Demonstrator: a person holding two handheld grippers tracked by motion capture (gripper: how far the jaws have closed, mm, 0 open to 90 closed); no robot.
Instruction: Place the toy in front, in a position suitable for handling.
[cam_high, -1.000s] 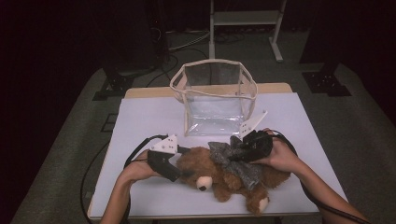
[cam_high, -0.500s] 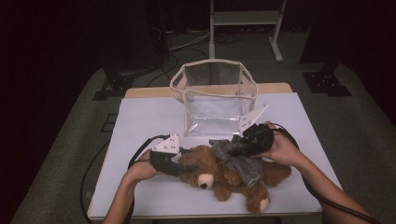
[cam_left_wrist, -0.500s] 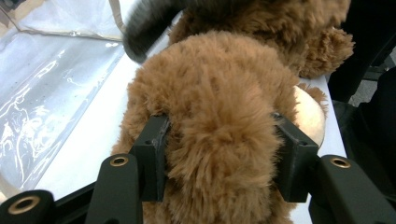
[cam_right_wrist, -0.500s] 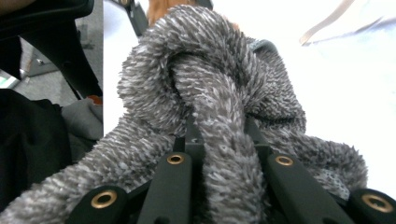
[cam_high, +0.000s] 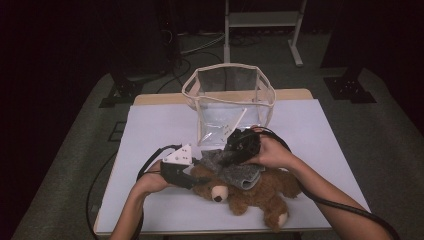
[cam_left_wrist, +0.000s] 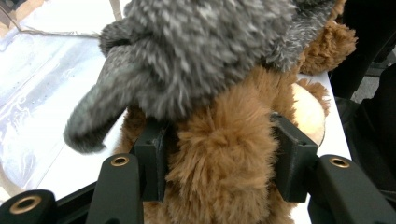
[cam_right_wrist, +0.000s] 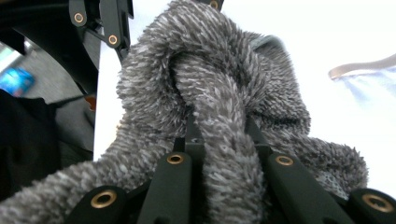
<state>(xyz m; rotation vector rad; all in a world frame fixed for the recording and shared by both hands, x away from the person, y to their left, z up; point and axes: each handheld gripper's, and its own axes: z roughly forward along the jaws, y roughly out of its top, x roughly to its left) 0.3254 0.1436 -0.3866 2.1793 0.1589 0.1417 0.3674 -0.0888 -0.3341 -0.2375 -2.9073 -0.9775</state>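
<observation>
A brown teddy bear (cam_high: 260, 192) lies on its back on the white table (cam_high: 150, 130), with a grey fuzzy knit cloth (cam_high: 235, 170) draped over its chest and head. My left gripper (cam_high: 200, 180) is beside the bear's head, shut on the bear. In the left gripper view the bear's brown fur (cam_left_wrist: 219, 154) is squeezed between the pads (cam_left_wrist: 152, 163), under the grey cloth (cam_left_wrist: 196, 56). My right gripper (cam_high: 225, 155) is above the bear, shut on a fold of the grey cloth (cam_right_wrist: 210, 84), which rises between the jaws of the right gripper (cam_right_wrist: 219, 135).
A clear plastic bag (cam_high: 227, 105) with beige trim stands open-topped just behind the bear, mid-table. Cables trail from both grippers across the table. A white frame stand (cam_high: 260, 25) is on the floor beyond. The table's left and right parts are bare.
My right hand has moved left toward the bear's head, drawing the grey cloth with it. The left hand has kept its place by the bear.
</observation>
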